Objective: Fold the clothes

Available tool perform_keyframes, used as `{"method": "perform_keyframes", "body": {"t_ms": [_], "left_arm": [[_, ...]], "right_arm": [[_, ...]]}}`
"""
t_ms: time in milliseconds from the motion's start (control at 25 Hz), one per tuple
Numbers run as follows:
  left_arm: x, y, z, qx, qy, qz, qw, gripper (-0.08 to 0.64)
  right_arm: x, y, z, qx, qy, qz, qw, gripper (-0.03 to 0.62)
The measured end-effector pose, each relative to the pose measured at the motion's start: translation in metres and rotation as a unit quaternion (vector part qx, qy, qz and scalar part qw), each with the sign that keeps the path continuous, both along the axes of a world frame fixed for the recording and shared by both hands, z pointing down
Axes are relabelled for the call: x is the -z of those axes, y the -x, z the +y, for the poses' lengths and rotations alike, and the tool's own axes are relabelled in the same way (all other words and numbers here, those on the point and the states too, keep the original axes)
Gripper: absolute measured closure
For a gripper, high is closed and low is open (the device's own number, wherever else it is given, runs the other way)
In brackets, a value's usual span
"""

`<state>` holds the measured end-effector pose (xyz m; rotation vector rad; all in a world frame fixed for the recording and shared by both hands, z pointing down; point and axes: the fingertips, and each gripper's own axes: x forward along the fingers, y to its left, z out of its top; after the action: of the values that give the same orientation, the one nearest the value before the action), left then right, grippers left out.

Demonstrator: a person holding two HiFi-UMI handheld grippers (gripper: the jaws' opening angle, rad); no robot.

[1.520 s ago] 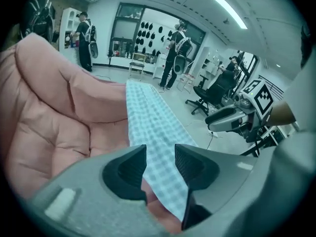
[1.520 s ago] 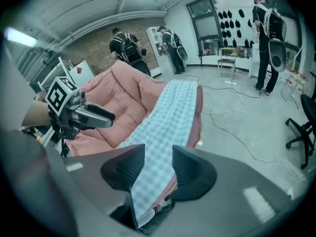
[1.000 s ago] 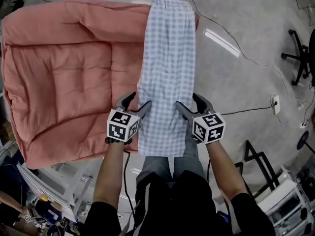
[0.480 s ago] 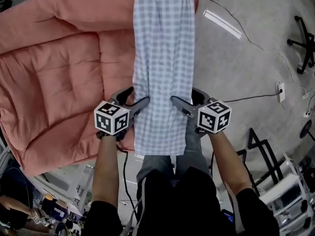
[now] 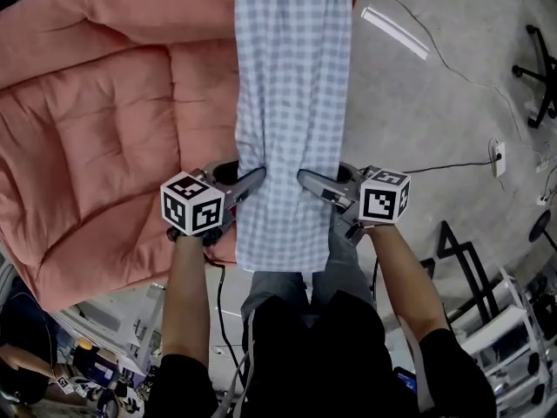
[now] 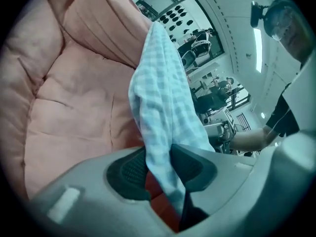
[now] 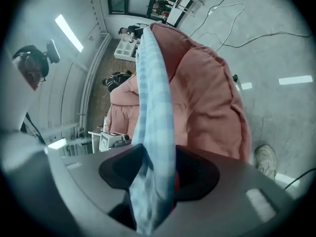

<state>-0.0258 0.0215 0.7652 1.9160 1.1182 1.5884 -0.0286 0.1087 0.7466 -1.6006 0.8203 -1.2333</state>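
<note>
A long blue-and-white checked cloth (image 5: 291,103) lies in a strip along the right edge of a pink quilt (image 5: 104,129), its near end hanging toward me. My left gripper (image 5: 252,179) holds the cloth's left edge and my right gripper (image 5: 306,179) its right edge, at the same height. Both pairs of jaws have just been closing. In the left gripper view the cloth (image 6: 158,98) is bunched between the pads of the left gripper (image 6: 158,169). In the right gripper view a fold of cloth (image 7: 153,98) runs down between the right gripper's (image 7: 155,174) pads.
To the right of the quilt is grey floor with cables (image 5: 452,68), a wall plug (image 5: 499,157), a chair base (image 5: 540,24) and a black metal frame (image 5: 452,251). Racks and clutter stand at the lower corners. A shoe (image 7: 266,159) rests on the floor.
Both grippers have come in onto the cloth's side edges and sunk a little, and their jaws have narrowed onto the fabric. The marker cubes have rolled.
</note>
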Motion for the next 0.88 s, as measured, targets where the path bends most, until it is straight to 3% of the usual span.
{"method": "perform_keyframes", "body": {"t_ms": [160,240,360,600,880], "left_arm": [[0.01,-0.001,0.002,0.001,0.013,0.013,0.9998,0.525],[0.018,-0.002,0.0,0.002,0.014,0.026,0.9996,0.531],[0.035,-0.002,-0.004,0.007,0.018,0.039,0.999,0.533],[0.083,-0.001,-0.004,0.018,0.079,0.078,0.9937,0.534],[0.136,-0.005,-0.016,0.009,0.125,0.132,0.9832,0.534]], "right_arm": [[0.011,-0.001,0.002,0.001,-0.004,0.017,1.0,0.53],[0.017,-0.002,0.005,0.002,0.009,0.034,0.999,0.561],[0.035,0.0,0.014,-0.005,0.011,0.048,0.999,0.572],[0.086,0.005,0.016,-0.025,-0.043,0.085,0.995,0.572],[0.124,0.008,0.009,-0.052,-0.027,0.145,0.988,0.572]]}}
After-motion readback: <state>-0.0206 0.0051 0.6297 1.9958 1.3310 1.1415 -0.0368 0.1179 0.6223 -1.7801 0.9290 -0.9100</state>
